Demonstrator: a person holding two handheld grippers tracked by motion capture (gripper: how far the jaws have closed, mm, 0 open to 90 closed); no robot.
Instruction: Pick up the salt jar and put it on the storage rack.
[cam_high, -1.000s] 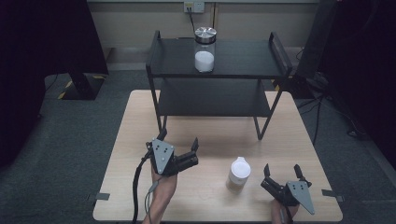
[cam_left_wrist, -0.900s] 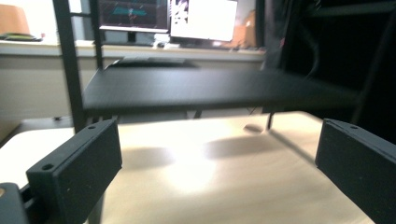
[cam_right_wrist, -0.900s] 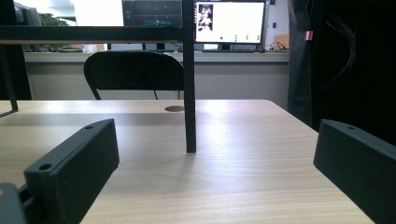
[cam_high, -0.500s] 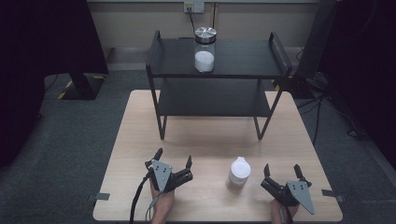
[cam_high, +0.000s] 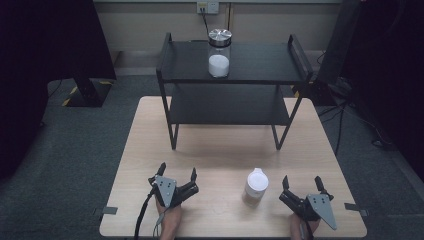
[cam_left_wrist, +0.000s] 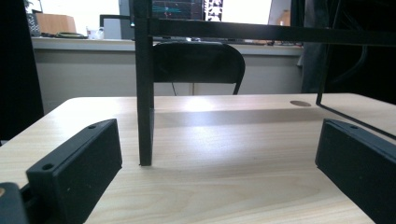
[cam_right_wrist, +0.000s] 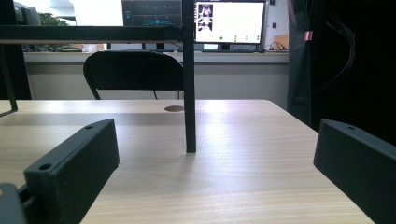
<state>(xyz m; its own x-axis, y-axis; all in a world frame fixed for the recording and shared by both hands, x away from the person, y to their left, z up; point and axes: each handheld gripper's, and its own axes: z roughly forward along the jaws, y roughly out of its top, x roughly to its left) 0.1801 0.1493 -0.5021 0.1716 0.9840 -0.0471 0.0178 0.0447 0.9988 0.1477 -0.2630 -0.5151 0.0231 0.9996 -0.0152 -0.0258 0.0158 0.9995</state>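
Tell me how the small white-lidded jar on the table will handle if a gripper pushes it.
The white-lidded jar stands upright and looks taller than wide, so a high push probably tips it. Its round body would likely roll once down. It looks small, so probably light.

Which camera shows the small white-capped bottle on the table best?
The high view: the bottle stands upright on the table between both tongs, nearer the right one. The two gripper views look past it toward the shelf's legs.

High view overhead, facing forward-down; gripper views low, near table (cam_high: 220, 150), sharing shelf (cam_high: 232, 67) legs
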